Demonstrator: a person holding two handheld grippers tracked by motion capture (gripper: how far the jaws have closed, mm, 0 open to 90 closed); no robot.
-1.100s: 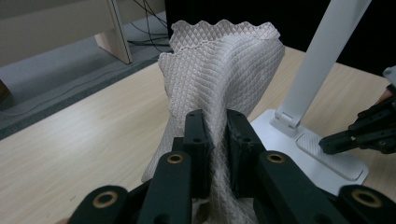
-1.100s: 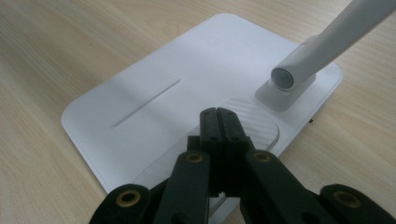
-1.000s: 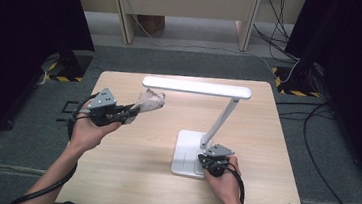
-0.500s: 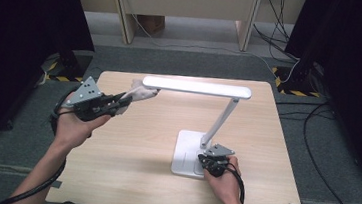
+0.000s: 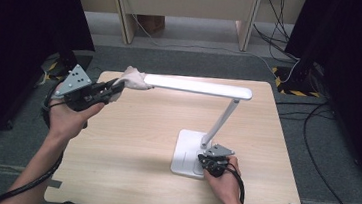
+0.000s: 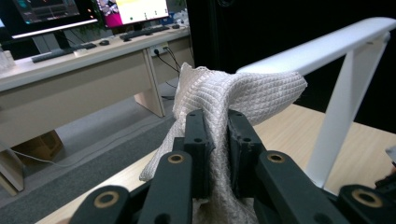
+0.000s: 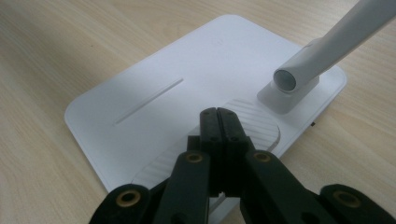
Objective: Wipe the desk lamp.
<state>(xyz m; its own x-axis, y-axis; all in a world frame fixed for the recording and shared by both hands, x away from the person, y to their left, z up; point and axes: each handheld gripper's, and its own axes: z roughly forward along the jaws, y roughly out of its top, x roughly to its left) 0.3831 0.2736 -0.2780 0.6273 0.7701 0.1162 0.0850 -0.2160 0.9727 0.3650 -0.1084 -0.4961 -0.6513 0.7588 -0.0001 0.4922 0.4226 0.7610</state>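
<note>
Over on the left, the person's left hand (image 5: 67,116) is raised off the table (image 5: 130,142), holding the left gripper (image 5: 115,86) out toward the far left corner. That gripper is clamped on a white waffle-weave cloth (image 5: 133,79); in the left gripper view the two black jaws pinch a fold of the cloth (image 6: 224,107) between them, with the rest bunching up above the tips and hanging down below. The cloth is pressed against the left end of the lamp head (image 5: 198,86), a long flat white bar that runs level above the table from left to right, and in the left gripper view the bunched fabric lies over the near end of that bar. From the right end of the bar a slim white arm (image 5: 221,121) slants down to a flat white lamp base (image 5: 186,153) that sits on the right half of the table, near the front edge. There the right hand (image 5: 224,181) rests with the right gripper (image 5: 208,160) on the base. Its jaws are closed tight together with nothing between them, and in the right gripper view the tips (image 7: 219,116) press down on a ribbed oval patch of the base (image 7: 140,107), just beside the socket where the arm is joined.
</note>
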